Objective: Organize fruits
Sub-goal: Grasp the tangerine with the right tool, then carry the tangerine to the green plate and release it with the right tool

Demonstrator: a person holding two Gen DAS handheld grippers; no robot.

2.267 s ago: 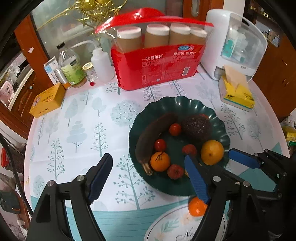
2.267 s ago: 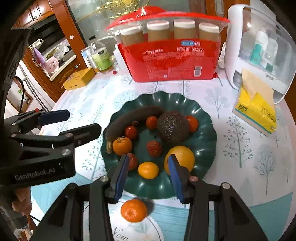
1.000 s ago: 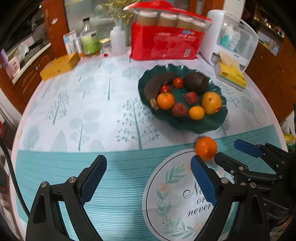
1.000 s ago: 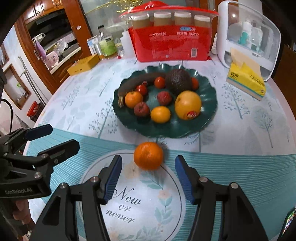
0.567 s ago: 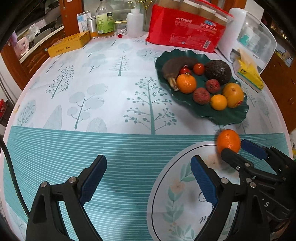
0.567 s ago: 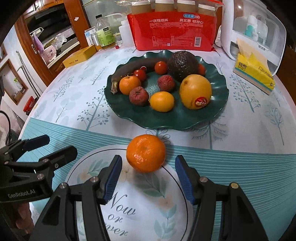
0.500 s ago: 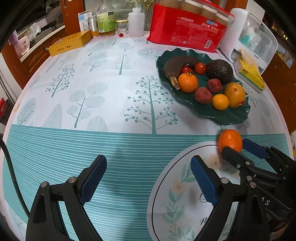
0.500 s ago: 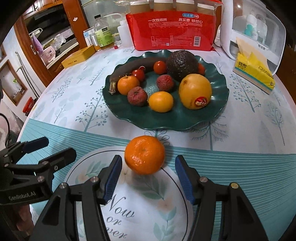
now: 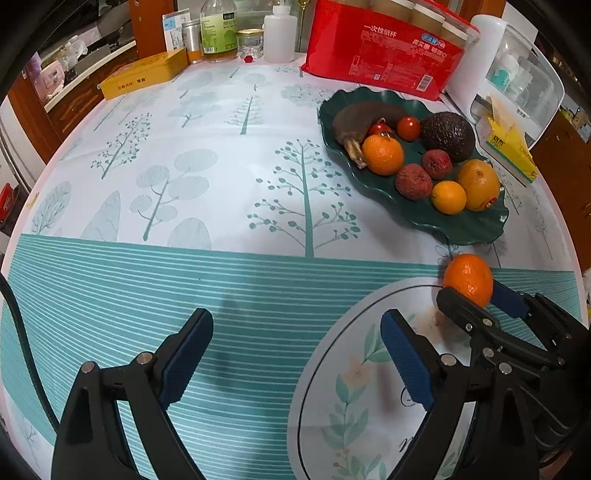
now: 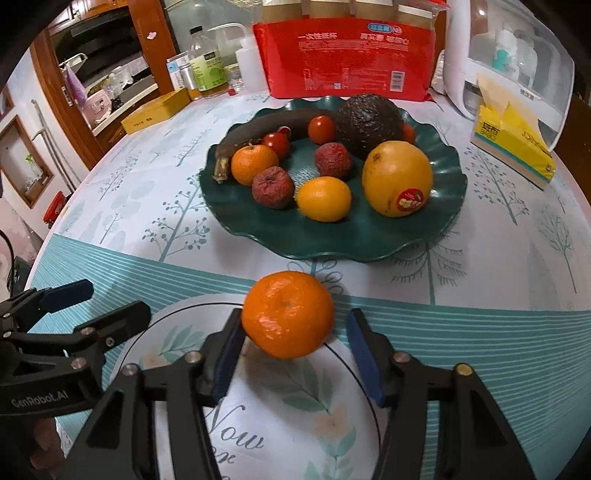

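Note:
A loose mandarin (image 10: 287,314) lies on the tablecloth just in front of the green fruit plate (image 10: 448,206). My right gripper (image 10: 295,354) is open with its jaws on either side of the mandarin; the left finger is at or near its skin, the right finger stands apart. The mandarin also shows in the left wrist view (image 9: 468,279), between the right gripper's fingers. The plate (image 9: 476,229) holds a dark banana, an avocado, a grapefruit, tangerines, lychees and cherry tomatoes. My left gripper (image 9: 295,358) is open and empty over the striped cloth, left of the mandarin.
A red pack of paper cups (image 10: 351,59) stands behind the plate. A white dispenser (image 10: 513,66) and a yellow tissue pack (image 10: 513,147) are at the right. Bottles (image 9: 218,29) and a yellow box (image 9: 144,74) are at the back left.
My right gripper has moved forward and its jaws have narrowed around the mandarin, which now sits between them. My left gripper has stayed nearly still.

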